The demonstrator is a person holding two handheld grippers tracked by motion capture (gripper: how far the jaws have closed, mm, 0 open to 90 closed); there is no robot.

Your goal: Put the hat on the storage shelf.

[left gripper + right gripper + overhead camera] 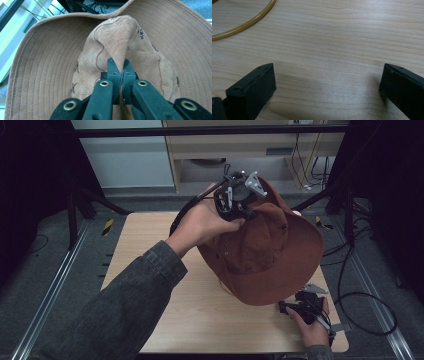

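place: lab recording bay | evidence: small wooden tabletop boxed in by black curtains, floor rails, loose cables, grey carpet

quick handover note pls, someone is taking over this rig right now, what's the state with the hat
Left gripper: fingers shut on a fold of the hat's crown, holding the brown hat up over the table, brim hanging toward the near right.
Right gripper: fingers open, nothing between them, low over the tabletop at the near right corner, just below the brim.
A tan cord loop lies on the wood ahead of the right gripper.
Done: hat lifted by the crown.
Left: probably bring the right gripper to the brim, or set the hat down.
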